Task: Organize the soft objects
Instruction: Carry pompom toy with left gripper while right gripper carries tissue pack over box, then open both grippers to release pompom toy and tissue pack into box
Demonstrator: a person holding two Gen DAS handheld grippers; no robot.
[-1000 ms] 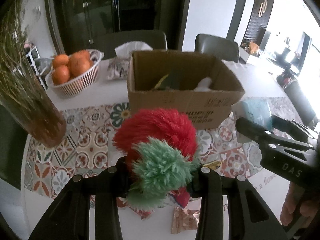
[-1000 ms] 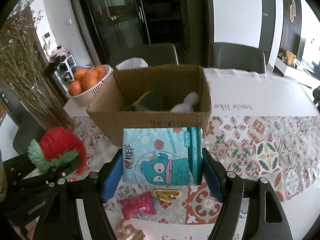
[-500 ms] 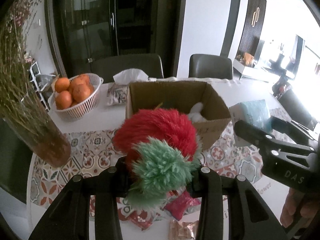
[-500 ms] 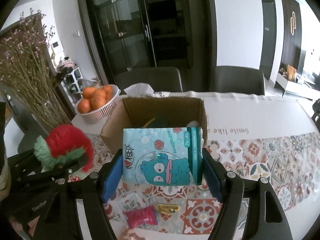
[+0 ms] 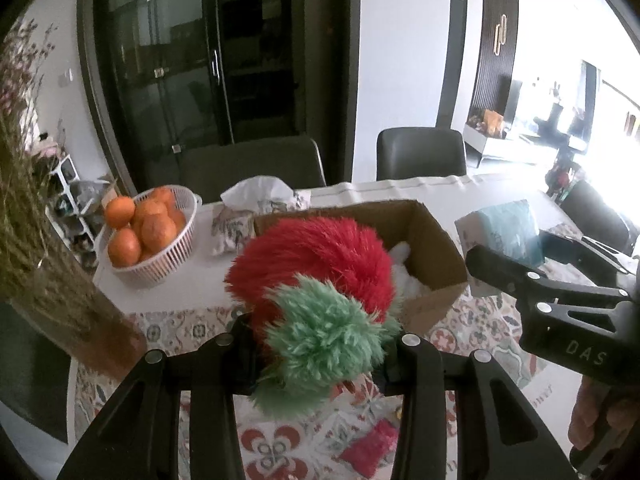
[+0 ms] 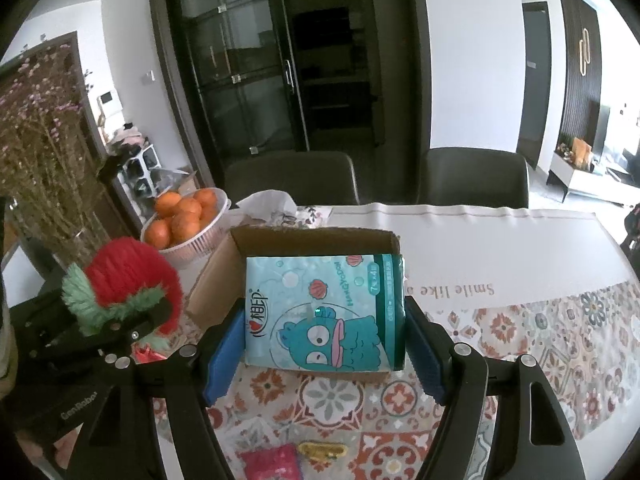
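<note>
My left gripper (image 5: pixel 320 354) is shut on a fluffy red and green strawberry plush (image 5: pixel 316 272), held in the air in front of the open cardboard box (image 5: pixel 436 240). The same plush (image 6: pixel 124 276) shows at the left of the right wrist view. My right gripper (image 6: pixel 324 344) is shut on a teal tissue pack with a blue cartoon fish (image 6: pixel 324 312), also lifted, just before the box (image 6: pixel 316 238). That pack (image 5: pixel 502 232) appears at the right of the left wrist view. White soft stuff (image 5: pixel 404 268) lies inside the box.
A white basket of oranges (image 5: pixel 146 232) and a tissue bag (image 5: pixel 256 208) stand behind the box. A vase of dried flowers (image 5: pixel 48 264) rises at the left. A pink packet (image 6: pixel 272 462) and a yellow wrapper (image 6: pixel 322 450) lie on the patterned cloth. Two dark chairs (image 6: pixel 474 178) stand beyond.
Both grippers have risen with their loads, so the table and box sit lower and smaller in both views. The grips themselves look unchanged.
</note>
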